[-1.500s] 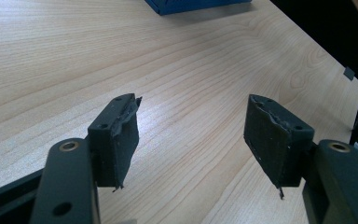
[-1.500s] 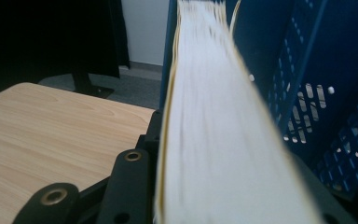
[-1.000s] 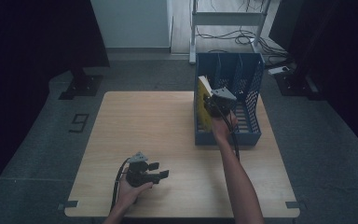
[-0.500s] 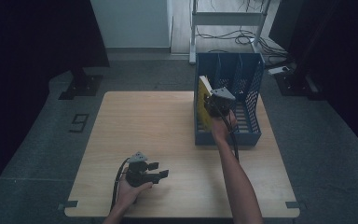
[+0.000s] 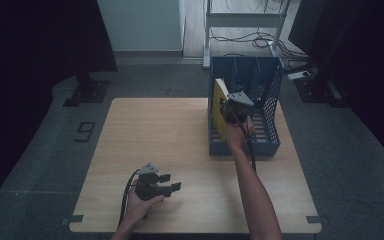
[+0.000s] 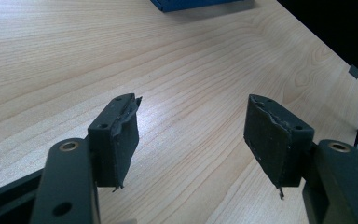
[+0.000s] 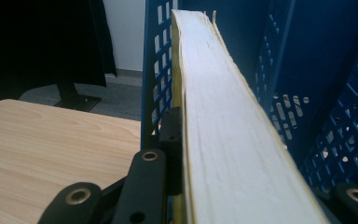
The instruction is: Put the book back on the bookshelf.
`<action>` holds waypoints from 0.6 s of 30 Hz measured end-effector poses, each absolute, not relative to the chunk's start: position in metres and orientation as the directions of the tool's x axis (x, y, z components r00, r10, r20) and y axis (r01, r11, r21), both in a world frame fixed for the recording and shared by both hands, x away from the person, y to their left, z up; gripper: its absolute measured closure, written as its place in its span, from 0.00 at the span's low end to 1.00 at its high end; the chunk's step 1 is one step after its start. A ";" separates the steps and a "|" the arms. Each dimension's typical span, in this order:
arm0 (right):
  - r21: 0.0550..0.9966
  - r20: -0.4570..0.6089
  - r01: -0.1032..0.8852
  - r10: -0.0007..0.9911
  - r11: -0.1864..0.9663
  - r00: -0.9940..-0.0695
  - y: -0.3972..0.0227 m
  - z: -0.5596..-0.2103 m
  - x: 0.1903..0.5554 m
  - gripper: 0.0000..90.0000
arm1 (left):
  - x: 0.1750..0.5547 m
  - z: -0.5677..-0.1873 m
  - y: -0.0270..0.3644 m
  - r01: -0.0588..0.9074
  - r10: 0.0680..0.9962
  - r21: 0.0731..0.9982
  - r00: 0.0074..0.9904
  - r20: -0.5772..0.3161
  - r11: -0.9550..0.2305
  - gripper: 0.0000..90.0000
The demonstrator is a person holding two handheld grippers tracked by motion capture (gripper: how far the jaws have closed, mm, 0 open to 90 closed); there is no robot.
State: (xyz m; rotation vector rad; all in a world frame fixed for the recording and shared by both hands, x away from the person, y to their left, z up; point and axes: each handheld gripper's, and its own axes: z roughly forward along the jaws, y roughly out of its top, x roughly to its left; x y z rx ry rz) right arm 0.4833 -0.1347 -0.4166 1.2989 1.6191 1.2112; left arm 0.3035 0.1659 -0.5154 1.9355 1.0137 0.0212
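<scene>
The desk (image 5: 145, 135) lies bare left of the blue rack (image 5: 245, 145), whose mesh walls and, apparently, dividers hem the yellow book (image 5: 220, 107).

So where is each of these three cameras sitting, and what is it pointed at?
High view: above the table, looking down; both forearms, left gripper, right gripper.
Left gripper view: on that gripper, facing bare wood between open jaws.
Right gripper view: along jaws shut on the yellow book in the blue rack.
All share the table and rack.

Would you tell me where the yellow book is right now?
In the high view the yellow book stands in the blue file rack's leftmost compartment, at the table's far right, clamped by the right gripper.
</scene>
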 end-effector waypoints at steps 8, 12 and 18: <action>0.954 0.027 0.297 0.972 0.045 -0.233 -0.131 -0.420 0.493 0.83 | 0.305 -0.518 0.167 0.647 0.656 0.725 0.656 -0.372 -0.235 0.39; 0.953 0.020 0.299 0.972 0.053 -0.234 -0.126 -0.421 0.497 0.83 | 0.306 -0.519 0.168 0.650 0.658 0.724 0.653 -0.375 -0.232 0.39; 0.954 0.017 0.296 0.974 0.052 -0.225 -0.123 -0.421 0.503 0.83 | 0.306 -0.519 0.168 0.653 0.656 0.722 0.652 -0.380 -0.230 0.39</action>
